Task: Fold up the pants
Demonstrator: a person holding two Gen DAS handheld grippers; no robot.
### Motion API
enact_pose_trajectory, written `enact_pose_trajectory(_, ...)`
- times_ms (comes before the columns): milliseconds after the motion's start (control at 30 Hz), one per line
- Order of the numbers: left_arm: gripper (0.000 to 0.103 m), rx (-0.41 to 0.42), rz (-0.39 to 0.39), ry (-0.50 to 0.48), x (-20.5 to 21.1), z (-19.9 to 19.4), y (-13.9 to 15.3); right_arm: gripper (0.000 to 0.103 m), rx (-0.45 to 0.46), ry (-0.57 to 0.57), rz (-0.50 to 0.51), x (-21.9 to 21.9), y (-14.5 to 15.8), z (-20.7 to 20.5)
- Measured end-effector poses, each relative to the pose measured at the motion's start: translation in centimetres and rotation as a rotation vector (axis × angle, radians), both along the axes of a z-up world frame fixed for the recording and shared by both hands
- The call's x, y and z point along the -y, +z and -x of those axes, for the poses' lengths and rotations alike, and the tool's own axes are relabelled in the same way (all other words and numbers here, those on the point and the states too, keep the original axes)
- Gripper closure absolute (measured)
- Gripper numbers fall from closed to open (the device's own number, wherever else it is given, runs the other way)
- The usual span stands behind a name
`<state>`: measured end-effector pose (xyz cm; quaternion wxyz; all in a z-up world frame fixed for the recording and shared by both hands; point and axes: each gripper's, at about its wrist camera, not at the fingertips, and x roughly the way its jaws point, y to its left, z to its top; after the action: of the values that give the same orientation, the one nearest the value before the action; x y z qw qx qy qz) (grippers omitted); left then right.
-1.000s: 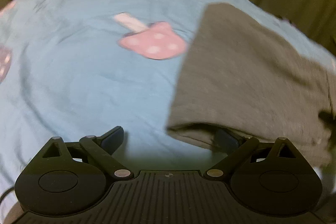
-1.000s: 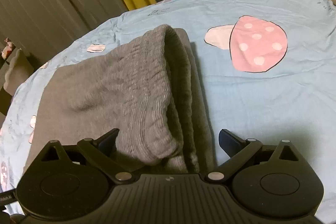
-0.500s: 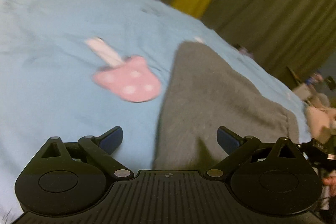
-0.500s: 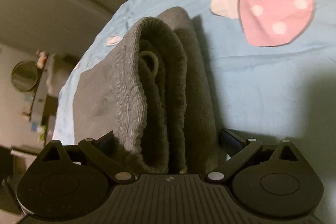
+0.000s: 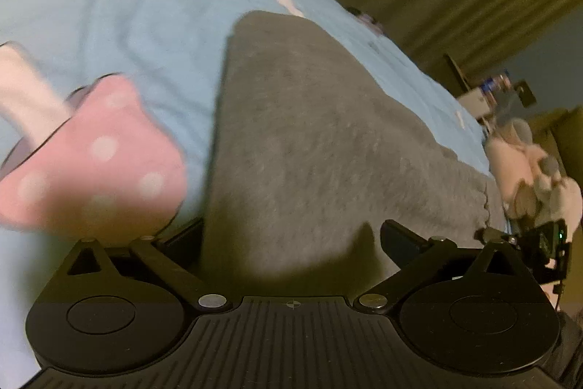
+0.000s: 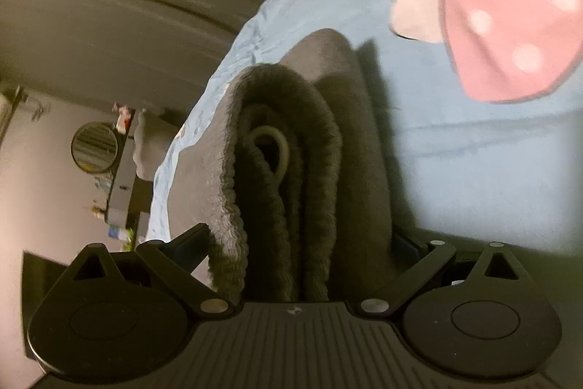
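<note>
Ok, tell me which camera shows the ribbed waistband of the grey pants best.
The right wrist view: the grey pants' ribbed waistband fills the space between the right gripper fingers, drawstring loop visible. The left wrist view shows only smooth grey fabric, blurred, no waistband.

I see grey pants (image 6: 291,177) of soft, fuzzy knit cloth with a ribbed waistband, on a smooth matt light-blue cotton sheet (image 6: 473,152); my black grippers look matt plastic.

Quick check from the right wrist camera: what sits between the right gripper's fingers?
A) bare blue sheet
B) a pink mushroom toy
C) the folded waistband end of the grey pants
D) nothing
C: the ribbed waistband of the pants, drawstring loop showing, fills the open right gripper.
</note>
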<state>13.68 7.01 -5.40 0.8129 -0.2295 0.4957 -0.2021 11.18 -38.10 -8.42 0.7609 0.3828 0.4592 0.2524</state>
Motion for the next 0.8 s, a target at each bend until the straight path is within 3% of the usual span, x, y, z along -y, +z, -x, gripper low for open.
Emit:
enact_pose_trajectory(67, 0.000, -0.013, 0.020, -0.014, 0.5, -0.8, -0.3, 0.004, 0.017, -0.005, 0.005, -0.3, 0.1, -0.2)
enact_pose_trajectory(133, 0.000, -0.014, 0.005, -0.011, 1.2, -1.5, -0.4, 0.014, 0.031, -0.017, 0.022, -0.5, 0.2, -0.4)
enact_pose_trajectory(167, 0.002, 0.001, -0.014, -0.010, 1.8, -1.6, -0.3, 0.026, 0.031, -0.022, 0.023, -0.6, 0.2, -0.5)
enact_pose_trajectory(200, 0.013, 0.020, -0.046, -0.015, 2.3, -1.5, 0.0, 0.033, 0.025, -0.026, 0.008, -0.4, 0.1, -0.6)
enact_pose_trajectory(233, 0.023, 0.040, -0.083, -0.029, 2.9, -1.4, 0.2, 0.034, 0.025, -0.023, 0.000, -0.3, 0.1, -0.5)
enact_pose_trajectory(300, 0.026, 0.063, -0.093, -0.047, 3.1, -1.0, 0.3, 0.033, 0.031, -0.018, 0.011, -0.4, 0.1, -0.4)
enact_pose_trajectory(333, 0.028, 0.062, -0.089, -0.045, 3.0, -1.0, 0.2, 0.030, 0.030, -0.013, 0.011, -0.5, 0.1, -0.5)
enact_pose_trajectory(400, 0.030, 0.040, -0.065, -0.026, 2.8, -1.3, 0.0, 0.014, 0.038, -0.005, 0.006, -1.2, 0.3, -0.9)
enact_pose_trajectory(433, 0.033, 0.031, -0.069, -0.013, 2.8, -1.4, 0.1, 0.014, 0.048, -0.002, 0.033, -1.7, 0.5, -1.1)
enact_pose_trajectory(467, 0.036, 0.022, -0.085, -0.002, 3.0, -1.5, 0.3, 0.015, 0.062, -0.002, 0.065, -2.3, 0.7, -1.2)
enact_pose_trajectory(567, 0.050, 0.035, -0.140, 0.007, 4.2, -1.1, 1.4, 0.037, 0.095, -0.047, 0.151, -2.7, 1.3, -0.6)
enact_pose_trajectory(667, 0.067, 0.099, -0.199, 0.004, 5.0, -0.3, 3.1, 0.043, 0.154, -0.069, 0.169, -2.9, 2.6, 0.1)
enact_pose_trajectory(733, 0.083, 0.120, -0.187, 0.029, 5.0, -0.1, 4.4, 0.044, 0.207, -0.088, 0.145, -2.8, 3.9, 0.3)
enact_pose_trajectory(800, 0.083, 0.145, -0.155, 0.047, 5.1, -0.3, 5.5, 0.046, 0.272, -0.115, 0.124, -2.7, 5.4, 0.3)
